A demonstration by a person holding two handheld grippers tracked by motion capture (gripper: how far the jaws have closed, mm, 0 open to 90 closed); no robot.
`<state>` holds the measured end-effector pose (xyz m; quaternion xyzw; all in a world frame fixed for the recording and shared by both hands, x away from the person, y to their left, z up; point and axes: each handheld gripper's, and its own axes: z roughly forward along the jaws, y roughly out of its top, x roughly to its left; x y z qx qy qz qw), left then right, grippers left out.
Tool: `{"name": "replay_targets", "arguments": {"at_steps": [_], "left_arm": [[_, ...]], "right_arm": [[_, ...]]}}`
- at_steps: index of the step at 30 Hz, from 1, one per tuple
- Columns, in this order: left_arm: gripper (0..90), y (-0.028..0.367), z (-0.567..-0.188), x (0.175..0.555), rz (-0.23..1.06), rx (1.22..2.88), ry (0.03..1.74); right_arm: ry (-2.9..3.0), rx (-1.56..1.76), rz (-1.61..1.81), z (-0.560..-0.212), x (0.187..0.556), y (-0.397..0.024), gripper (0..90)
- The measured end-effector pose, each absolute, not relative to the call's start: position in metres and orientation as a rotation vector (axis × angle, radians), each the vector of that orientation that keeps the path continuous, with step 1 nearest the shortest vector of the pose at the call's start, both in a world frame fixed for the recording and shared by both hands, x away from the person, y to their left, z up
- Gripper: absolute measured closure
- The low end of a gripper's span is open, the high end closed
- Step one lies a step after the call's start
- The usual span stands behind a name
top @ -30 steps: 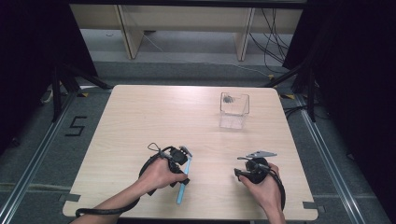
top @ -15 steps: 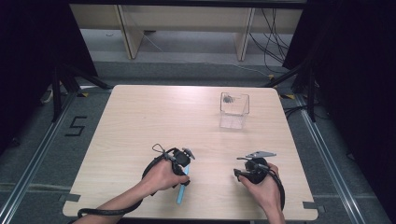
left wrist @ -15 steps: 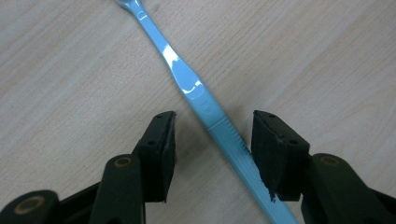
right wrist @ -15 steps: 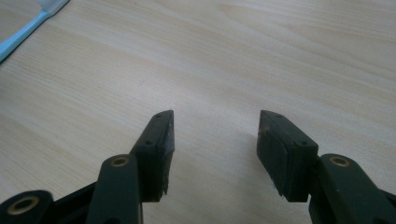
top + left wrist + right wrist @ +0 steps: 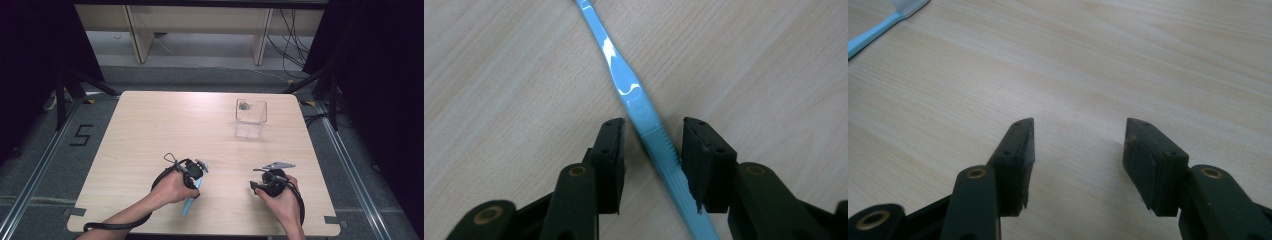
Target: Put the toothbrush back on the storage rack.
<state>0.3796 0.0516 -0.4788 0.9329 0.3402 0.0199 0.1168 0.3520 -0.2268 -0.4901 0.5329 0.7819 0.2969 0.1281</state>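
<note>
The blue toothbrush (image 5: 636, 102) lies flat on the wooden table (image 5: 150, 130), not yet lifted. The left gripper (image 5: 651, 150) straddles its handle, jaws apart; the right gripper (image 5: 1078, 160) waits spread and empty.

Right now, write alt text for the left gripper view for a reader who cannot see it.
A light blue toothbrush lies diagonally on a pale wooden table, its ridged handle running between the two open black jaws of the left gripper. The jaws straddle the handle with a gap on each side, not yet clamped.
</note>
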Motion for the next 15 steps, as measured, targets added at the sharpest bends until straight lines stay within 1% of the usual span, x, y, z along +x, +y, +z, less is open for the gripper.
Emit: {"name": "replay_targets", "arguments": {"at_steps": [1, 2, 5, 7, 10, 15], "left_arm": [[62.7, 0.0519, -0.4793, 0.3791, 0.063, 2.728, 0.99], [62.7, 0.0524, -0.4794, 0.3789, 0.068, 2.735, 0.978], [67.1, 0.0543, -0.4783, 0.379, 0.081, 2.782, 0.922], [68.1, 0.0552, -0.4783, 0.3792, 0.078, 2.791, 0.909], [73.3, 0.0565, -0.4784, 0.3795, 0.073, 2.8, 0.899], [76.9, 0.0594, -0.4775, 0.3805, 0.065, 2.847, 0.829]], "right_arm": [[2.271, 1.571, 0.857, -0.4896, 0.3514, -0.2259, 47.4], [2.271, 1.571, 0.857, -0.4896, 0.3514, -0.2259, 47.4], [2.27, 1.562, 0.857, -0.49, 0.3519, -0.2262, 47.4], [2.269, 1.564, 0.858, -0.49, 0.352, -0.2261, 47.4], [2.278, 1.544, 0.863, -0.4908, 0.3527, -0.2266, 47.4], [2.278, 1.563, 0.866, -0.4914, 0.3525, -0.2255, 47.4]]}}
